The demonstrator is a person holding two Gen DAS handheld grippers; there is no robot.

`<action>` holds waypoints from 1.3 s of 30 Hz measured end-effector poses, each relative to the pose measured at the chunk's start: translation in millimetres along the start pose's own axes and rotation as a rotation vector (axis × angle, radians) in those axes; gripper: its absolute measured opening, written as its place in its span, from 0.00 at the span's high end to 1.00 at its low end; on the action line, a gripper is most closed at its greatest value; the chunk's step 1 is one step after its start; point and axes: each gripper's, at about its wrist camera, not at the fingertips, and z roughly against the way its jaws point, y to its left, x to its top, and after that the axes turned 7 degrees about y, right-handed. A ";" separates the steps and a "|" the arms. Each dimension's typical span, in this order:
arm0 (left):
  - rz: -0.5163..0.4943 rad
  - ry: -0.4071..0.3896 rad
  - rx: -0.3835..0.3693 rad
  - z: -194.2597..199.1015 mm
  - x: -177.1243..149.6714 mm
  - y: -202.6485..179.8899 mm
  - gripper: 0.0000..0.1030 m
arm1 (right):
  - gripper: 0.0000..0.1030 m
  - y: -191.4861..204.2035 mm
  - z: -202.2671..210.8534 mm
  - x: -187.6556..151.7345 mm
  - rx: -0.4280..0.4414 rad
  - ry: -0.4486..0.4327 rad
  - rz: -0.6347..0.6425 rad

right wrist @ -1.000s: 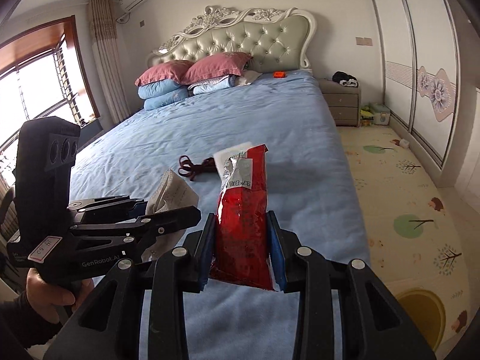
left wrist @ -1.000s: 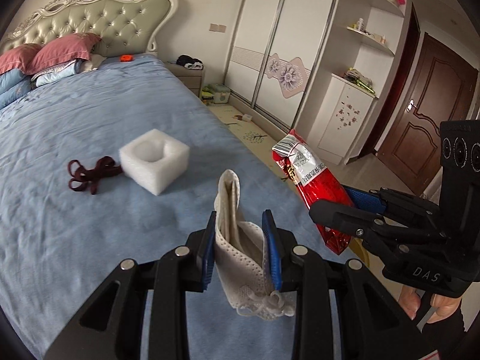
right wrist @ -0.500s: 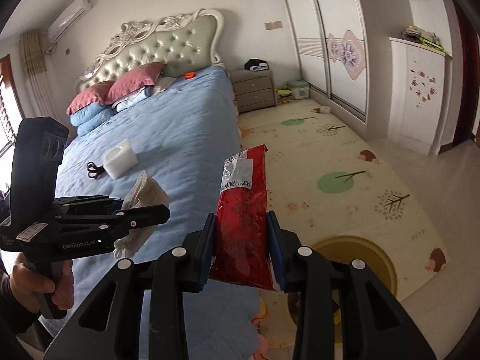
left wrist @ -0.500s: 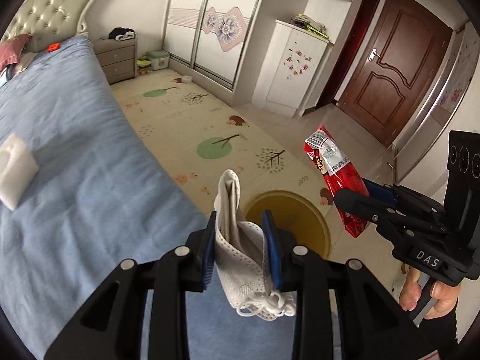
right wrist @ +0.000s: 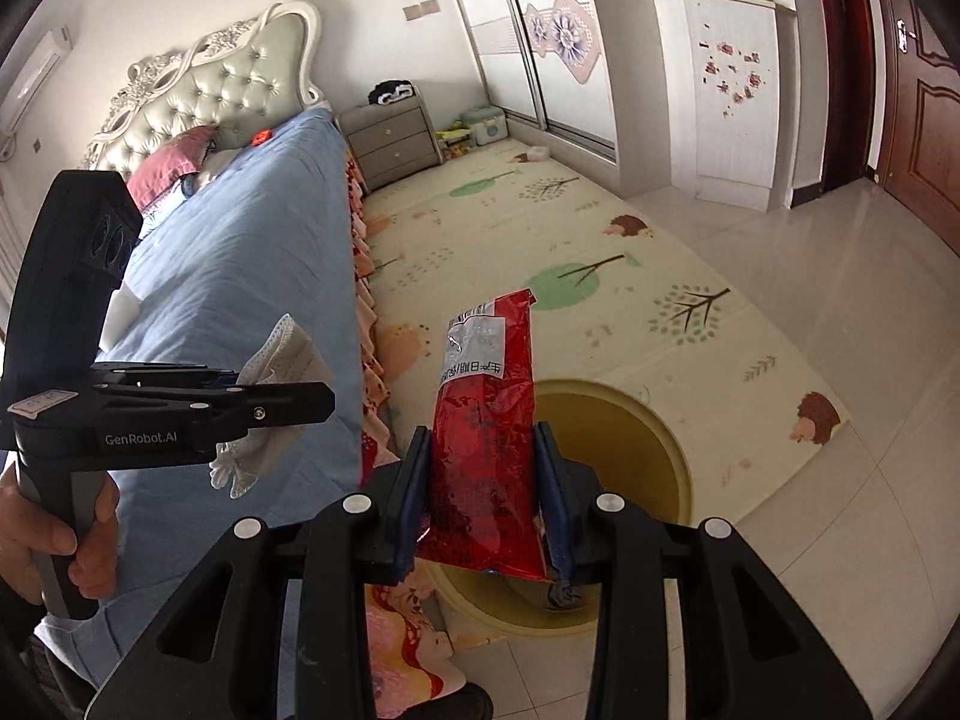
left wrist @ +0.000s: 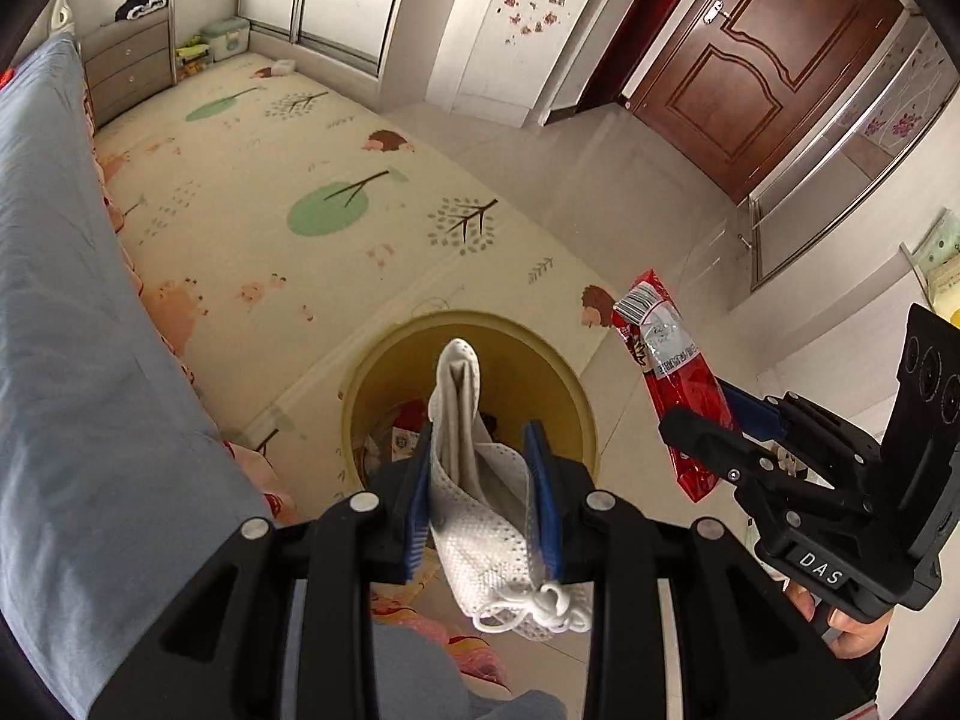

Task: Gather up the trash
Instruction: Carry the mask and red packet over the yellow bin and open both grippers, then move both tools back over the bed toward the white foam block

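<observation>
Both hands loaded. My left gripper (left wrist: 483, 480) has its fingers (left wrist: 418, 492) pinching a white face mask (left wrist: 480, 480); its ear loops dangle in a knot below the grip. My right gripper (right wrist: 483, 498) is pinching a red snack wrapper (right wrist: 486, 420), which stands upright between the fingers with the label end up.

Change since a second ago: both cameras then faced the bed (left wrist: 72, 360), with the foam block and dark cord on the blue cover. Now both have swung off the bed and tipped downward, and the yellow bin (left wrist: 585, 414) on the floor mat (left wrist: 300, 180) fills the lower middle of each view. Grip on both items unchanged through the swing.

Position: in the left view the mask lies over the bin's mouth; some trash, including something red, already sits at the bottom. In the right view the wrapper overlaps the bin's near-left rim, so I judge it is not yet squarely above the opening.

Reading: carry phase nearly done, release next. Mask looks ready to drop. Wrapper probably needs a little more travel toward the bin's middle first, being light and likely to flutter past the rim. Foam block and cord remain uncollected, I assume.
</observation>
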 end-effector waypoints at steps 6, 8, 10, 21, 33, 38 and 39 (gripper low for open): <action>0.011 0.082 0.003 -41.2 26.3 -9.6 0.66 | 0.65 -30.8 -38.8 -9.1 -0.011 0.103 -0.048; 0.020 0.067 0.028 -49.7 31.4 -11.3 0.53 | 0.60 -37.0 -50.1 -12.0 -0.012 0.113 -0.054; 0.026 0.073 0.050 -58.8 34.8 -13.3 0.22 | 0.34 -43.6 -61.2 -14.7 -0.026 0.113 -0.075; 0.038 0.116 0.044 -74.1 37.8 -6.5 0.06 | 0.29 -56.7 -81.7 -21.8 -0.013 0.131 -0.118; 0.011 0.050 0.047 -35.6 28.7 -15.1 0.06 | 0.29 -38.2 -48.9 -15.3 -0.011 0.082 -0.088; -0.009 -0.009 0.055 -2.0 21.4 -20.8 0.06 | 0.29 -21.0 -21.3 -7.6 -0.017 0.038 -0.066; -0.012 -0.024 0.055 6.2 19.5 -21.0 0.06 | 0.29 -16.1 -15.1 -5.9 -0.020 0.027 -0.061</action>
